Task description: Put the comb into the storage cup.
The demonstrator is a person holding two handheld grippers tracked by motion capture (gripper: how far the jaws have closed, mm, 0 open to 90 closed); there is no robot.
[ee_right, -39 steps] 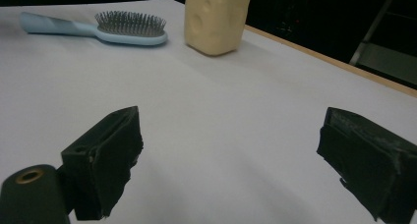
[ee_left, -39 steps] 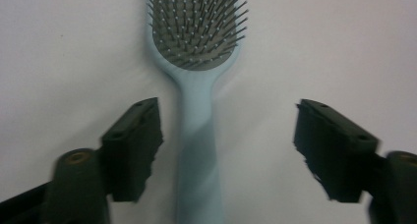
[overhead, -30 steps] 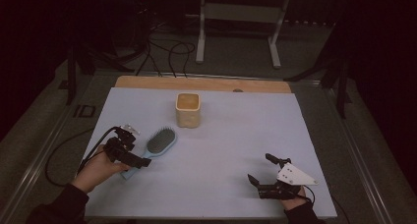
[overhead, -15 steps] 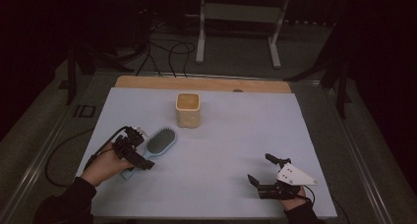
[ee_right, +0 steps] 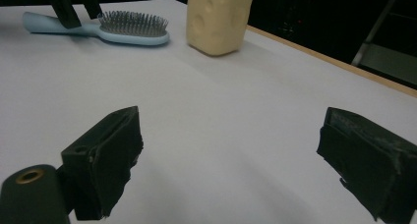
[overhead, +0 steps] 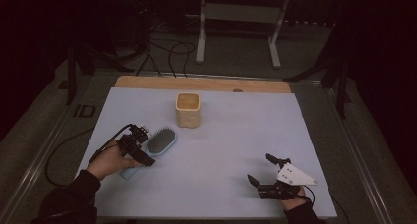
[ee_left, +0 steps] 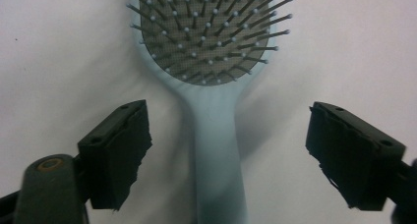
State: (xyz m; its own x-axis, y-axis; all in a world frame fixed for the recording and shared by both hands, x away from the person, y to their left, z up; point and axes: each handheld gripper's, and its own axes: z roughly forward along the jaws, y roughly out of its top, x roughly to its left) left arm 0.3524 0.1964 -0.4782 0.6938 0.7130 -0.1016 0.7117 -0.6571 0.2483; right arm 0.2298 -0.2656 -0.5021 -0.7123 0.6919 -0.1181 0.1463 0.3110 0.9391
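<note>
A pale blue hairbrush (overhead: 161, 140) lies bristles up on the white table, left of centre. My left gripper (overhead: 143, 148) hangs over its handle (ee_left: 216, 135). Its jaws have just been closing, and they stand open on either side of the handle without touching it. My right gripper (overhead: 259, 168) rests low near the front right of the table, open with nothing between its jaws (ee_right: 236, 160). From the right gripper view, the hairbrush (ee_right: 133, 30) sits far off with the left gripper (ee_right: 71, 5) standing over its handle.
A cream, dimpled container (overhead: 188, 110) stands upright behind the brush, near the table's middle back; it also shows in the right gripper view (ee_right: 219, 17). A wooden strip (overhead: 206, 83) edges the far side of the white table (overhead: 236, 135). Cables and a stand lie on the floor beyond.
My left hand has shifted a little right toward the brush and come down over its handle. The right hand has stayed put.
</note>
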